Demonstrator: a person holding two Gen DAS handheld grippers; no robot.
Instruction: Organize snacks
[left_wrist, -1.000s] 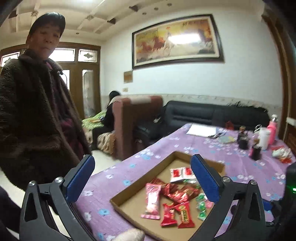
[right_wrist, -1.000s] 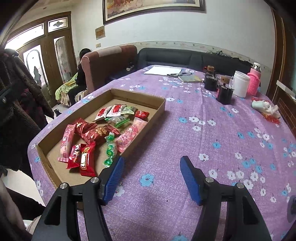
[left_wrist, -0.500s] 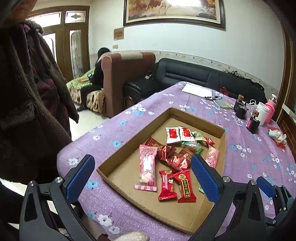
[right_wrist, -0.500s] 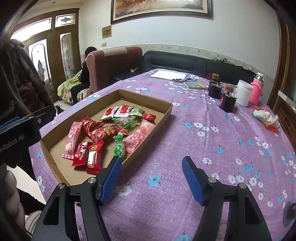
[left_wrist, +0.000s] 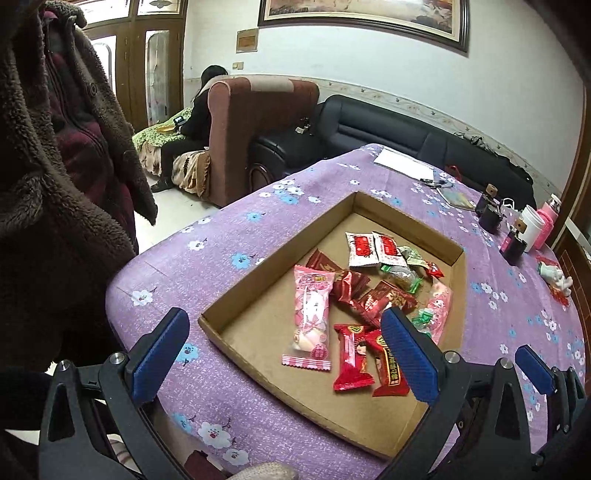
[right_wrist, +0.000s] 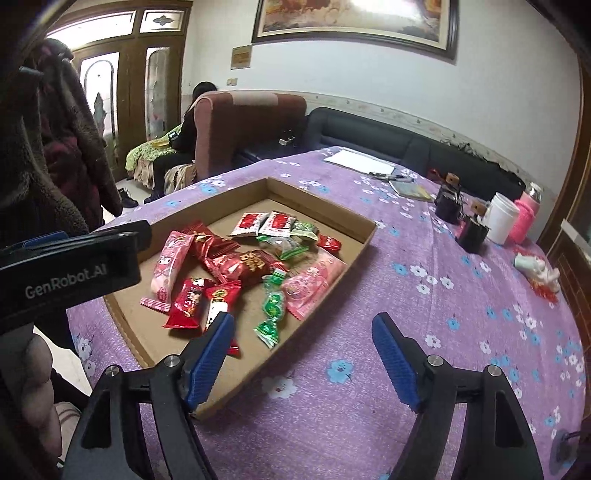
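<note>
Left gripper (left_wrist: 284, 349) wide open, nothing held, nothing touched. Hangs over the near end of the cardboard tray (left_wrist: 273, 254), one blue finger (left_wrist: 160, 354) outside the tray's near corner over the purple tablecloth (left_wrist: 229, 236), the other finger over the near snacks. Right between the fingers: long pink packet (left_wrist: 310, 315), and beside it two red packets (left_wrist: 352, 356) side by side close to the tray's near edge.

Right gripper (right_wrist: 301, 356) open too, jaws opening wider, nothing between them but tray edge and cloth. Left blue finger (right_wrist: 208, 360) over the tray's near right edge, just past a red packet (right_wrist: 218, 301); right finger over bare cloth. Green candies (right_wrist: 273, 308) just ahead of the gap, a pale pink packet (right_wrist: 314, 280) against the tray's right wall.

Further in: dark red shiny packets (right_wrist: 240, 264) in the middle of the pile, two white-and-red packets (right_wrist: 264, 223) toward the far end. Far end and near left part of the tray floor bare.

Plenty of bare cloth to the right of the tray. Black cups (right_wrist: 448, 205), a white cup (right_wrist: 500, 218) and a pink bottle (right_wrist: 524, 214) well apart near the table's far right edge, white paper (right_wrist: 358, 160) at the far edge. Fuzzy brown coat (left_wrist: 48, 206) close by the table's left edge.
</note>
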